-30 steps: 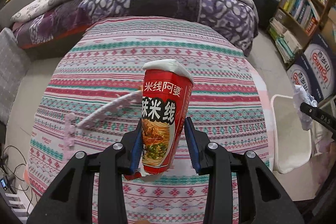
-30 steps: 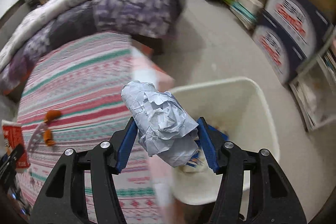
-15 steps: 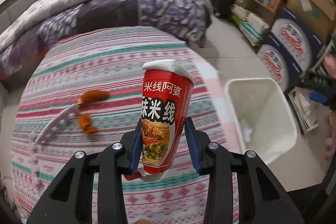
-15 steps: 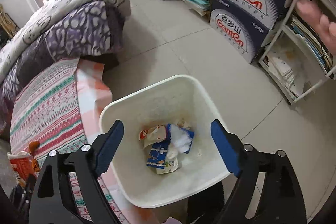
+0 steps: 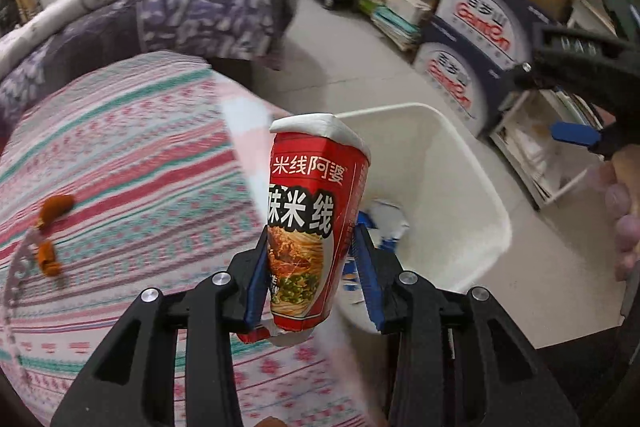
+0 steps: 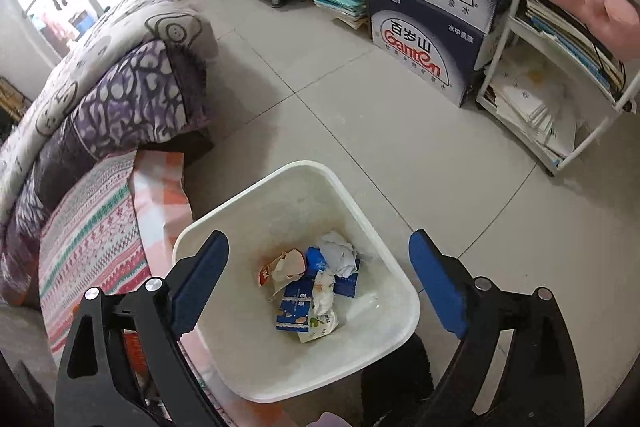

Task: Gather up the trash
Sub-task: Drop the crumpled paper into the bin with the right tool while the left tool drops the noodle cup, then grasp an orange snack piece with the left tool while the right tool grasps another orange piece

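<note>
Blue water boxes (image 6: 424, 15) behind white bin (image 6: 384, 227).

A red noodle cup (image 5: 316, 227) stands upright beside the white bin (image 6: 396, 311), which holds crumpled paper (image 6: 340, 255) and cartons (image 6: 296, 307).

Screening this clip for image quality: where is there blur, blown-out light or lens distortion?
Left wrist view: striped bedspread smeared by motion, red noodle cup sharp, window overexposed. Right wrist view: crisp on the white plastic bin, window blown out, fisheye curving the floor tile lines.
</note>
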